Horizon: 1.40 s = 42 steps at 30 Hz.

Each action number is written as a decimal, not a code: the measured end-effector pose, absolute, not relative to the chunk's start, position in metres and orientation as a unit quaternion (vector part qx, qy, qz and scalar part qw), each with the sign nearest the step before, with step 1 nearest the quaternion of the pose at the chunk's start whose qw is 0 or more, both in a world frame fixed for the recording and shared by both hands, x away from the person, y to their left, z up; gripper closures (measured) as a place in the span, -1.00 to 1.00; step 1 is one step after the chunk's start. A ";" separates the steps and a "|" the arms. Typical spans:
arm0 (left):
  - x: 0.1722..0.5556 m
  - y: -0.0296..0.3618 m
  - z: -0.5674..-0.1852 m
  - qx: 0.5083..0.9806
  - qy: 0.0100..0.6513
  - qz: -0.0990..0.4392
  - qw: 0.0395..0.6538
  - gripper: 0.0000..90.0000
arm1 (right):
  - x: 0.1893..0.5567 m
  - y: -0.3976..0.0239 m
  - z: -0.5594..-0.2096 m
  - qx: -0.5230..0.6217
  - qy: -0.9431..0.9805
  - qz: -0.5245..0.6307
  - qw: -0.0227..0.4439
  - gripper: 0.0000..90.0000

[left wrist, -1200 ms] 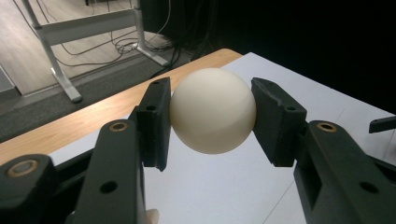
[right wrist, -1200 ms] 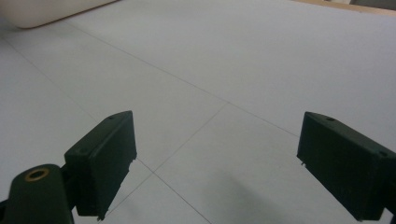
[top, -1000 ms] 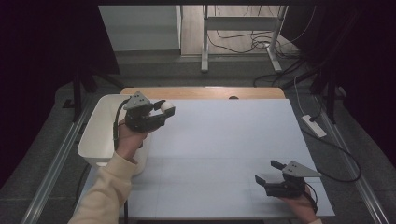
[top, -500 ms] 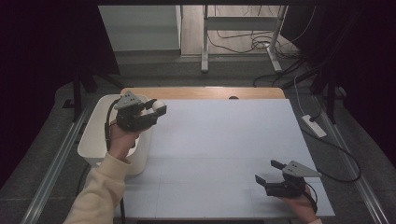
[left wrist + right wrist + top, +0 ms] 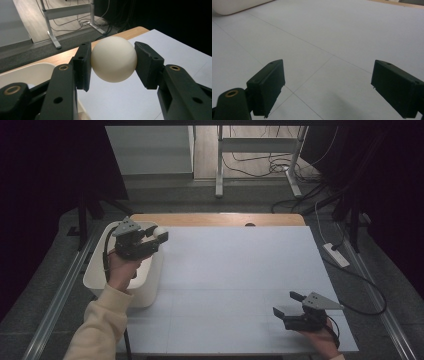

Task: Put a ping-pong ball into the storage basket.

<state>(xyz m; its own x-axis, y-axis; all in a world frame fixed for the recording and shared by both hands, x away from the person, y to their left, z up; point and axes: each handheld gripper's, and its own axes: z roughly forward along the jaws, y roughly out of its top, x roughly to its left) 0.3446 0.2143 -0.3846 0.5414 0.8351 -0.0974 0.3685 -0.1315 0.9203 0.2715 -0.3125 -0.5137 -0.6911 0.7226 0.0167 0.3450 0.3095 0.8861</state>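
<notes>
Ball over white bin, pale tbl, dark rm

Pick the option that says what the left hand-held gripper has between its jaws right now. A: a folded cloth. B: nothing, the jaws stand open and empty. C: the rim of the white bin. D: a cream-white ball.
D: in the left gripper view the two black jaws of the left hand-held gripper press on either side of a cream-white ball, held clear above the white bin.
</notes>
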 end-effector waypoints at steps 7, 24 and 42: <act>0.346 0.223 -0.386 0.711 0.432 0.232 0.504 0.13 | 0.272 -0.312 -0.514 0.340 0.785 0.479 0.197 -0.74; 0.353 0.250 -0.395 0.697 0.472 0.235 0.487 0.13 | 0.272 -0.312 -0.514 0.342 0.785 0.477 0.196 -0.74; 0.374 0.255 -0.409 0.706 0.505 0.221 0.445 0.13 | 0.273 -0.312 -0.514 0.340 0.785 0.479 0.195 -0.74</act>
